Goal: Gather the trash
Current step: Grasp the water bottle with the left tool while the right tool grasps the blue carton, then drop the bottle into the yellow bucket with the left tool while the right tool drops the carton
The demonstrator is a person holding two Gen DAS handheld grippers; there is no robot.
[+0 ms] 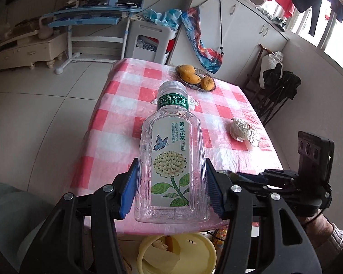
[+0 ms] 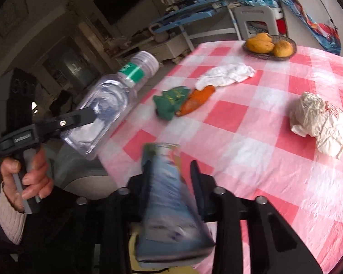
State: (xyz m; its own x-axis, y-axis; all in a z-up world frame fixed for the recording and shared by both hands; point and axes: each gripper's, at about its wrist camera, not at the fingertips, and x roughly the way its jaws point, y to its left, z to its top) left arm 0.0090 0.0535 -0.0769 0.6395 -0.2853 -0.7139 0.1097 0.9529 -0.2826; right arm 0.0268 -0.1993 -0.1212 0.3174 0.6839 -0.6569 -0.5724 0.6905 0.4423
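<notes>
Above worktop point(image 1: 116, 118) near edge: left hand-held gripper point(image 1: 171, 191) clamps clear tea bottle point(image 1: 171, 159); right hand-held gripper point(image 2: 169, 171) pinches blurred blue packet point(image 2: 169, 201). Crumpled paper point(image 2: 320, 125) near right edge.

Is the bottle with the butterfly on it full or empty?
Empty. The bottle, held in the left gripper, is clear all the way through; the tablecloth shows behind it, with no drink inside. Its cap is on.

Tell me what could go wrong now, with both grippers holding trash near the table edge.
1. The right gripper pinches a crumpled, blurred carton; it may slip.
2. The left gripper clamps the clear bottle only near its base, so it could tip out.
3. The yellow bin is mostly hidden beneath the table; drops could miss.
</notes>
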